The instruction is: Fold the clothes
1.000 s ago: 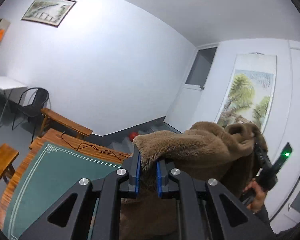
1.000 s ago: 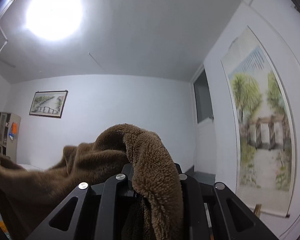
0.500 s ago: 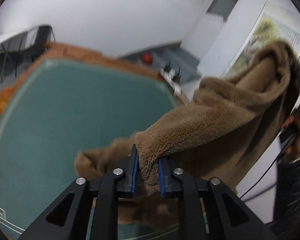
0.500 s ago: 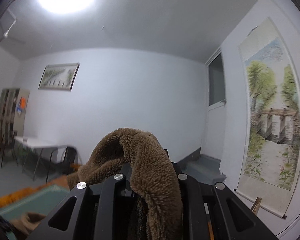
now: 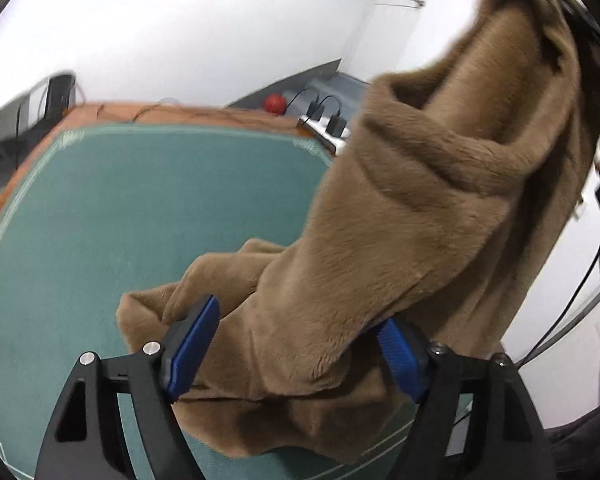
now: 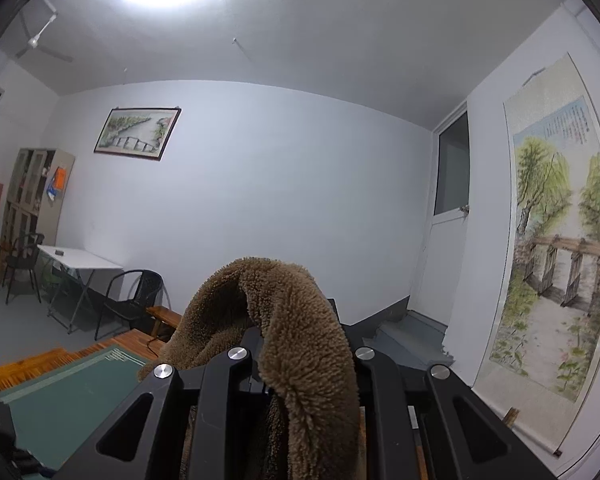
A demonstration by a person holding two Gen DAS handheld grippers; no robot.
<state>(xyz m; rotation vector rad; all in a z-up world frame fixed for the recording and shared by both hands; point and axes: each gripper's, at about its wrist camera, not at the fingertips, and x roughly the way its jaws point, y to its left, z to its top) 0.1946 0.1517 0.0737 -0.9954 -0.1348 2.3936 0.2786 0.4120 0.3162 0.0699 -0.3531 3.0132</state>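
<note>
While the left gripper point(image 5: 296, 344) was opening around the fleece point(image 5: 420, 208) and the right gripper point(image 6: 300, 364) pinched its edge, it hung thick, soft, limp — best held at the corners.

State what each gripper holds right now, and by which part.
Right gripper: jaws shut on a bunched edge of the brown fleece garment. Left gripper: jaws opening, holding nothing; the fleece lies loose between them, on the green mat.
</note>
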